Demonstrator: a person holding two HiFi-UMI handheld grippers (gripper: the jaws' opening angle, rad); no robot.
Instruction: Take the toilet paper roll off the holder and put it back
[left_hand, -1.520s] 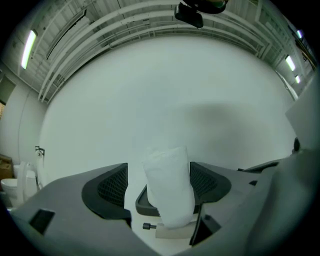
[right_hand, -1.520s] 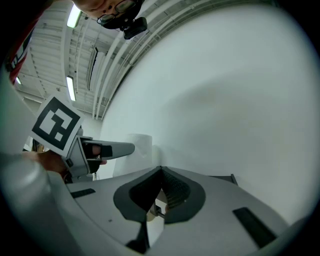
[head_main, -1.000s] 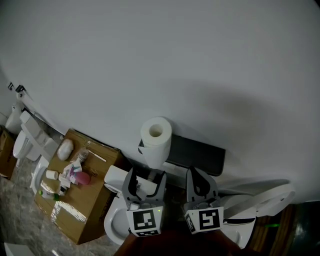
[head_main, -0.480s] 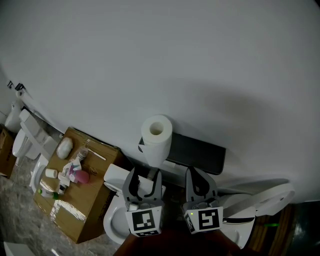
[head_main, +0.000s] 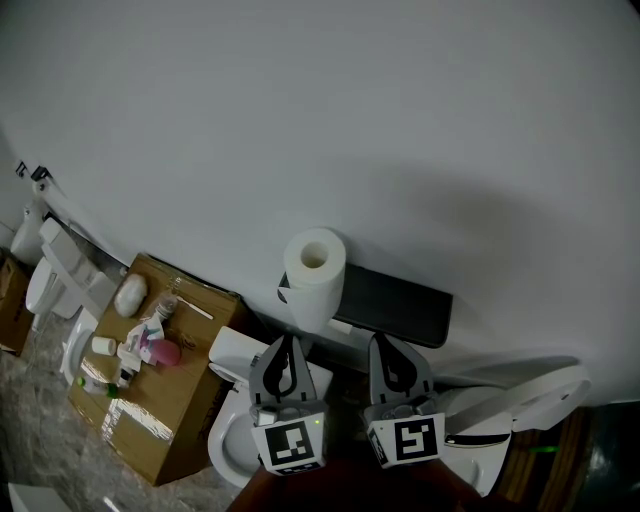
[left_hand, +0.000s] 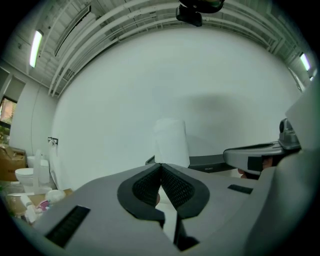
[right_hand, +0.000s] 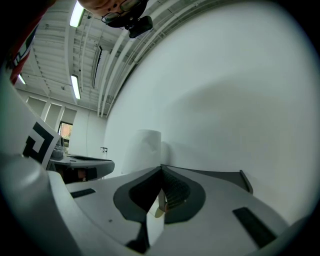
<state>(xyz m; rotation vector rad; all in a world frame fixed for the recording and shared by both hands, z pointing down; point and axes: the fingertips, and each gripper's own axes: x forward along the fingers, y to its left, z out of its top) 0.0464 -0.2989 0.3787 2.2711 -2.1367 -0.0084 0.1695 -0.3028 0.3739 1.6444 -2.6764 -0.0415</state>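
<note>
Facing a plain white wall, the left gripper and the right gripper hover side by side, both pointed at it. The left gripper's jaws are clenched tip to tip with nothing between them, as its own view shows. The right gripper's jaws likewise meet at the tips and grasp nothing.

The toilet paper roll sits on the holder, a dark flat shelf fixed to the wall. The roll is just ahead of the left gripper and apart from it, its hollow core facing up toward the head camera. From the right gripper the roll stands ahead and to the left. The shelf part of the holder runs ahead of the right gripper.

Below both grippers is a white toilet, its raised lid off to the right of the right gripper. Well to the left of the left gripper lies a cardboard box with small items on top, among them a pink object and a white oval one. Further left are more white toilets on a mottled grey floor. Overhead, the gripper views show a ribbed ceiling with strip lights.
</note>
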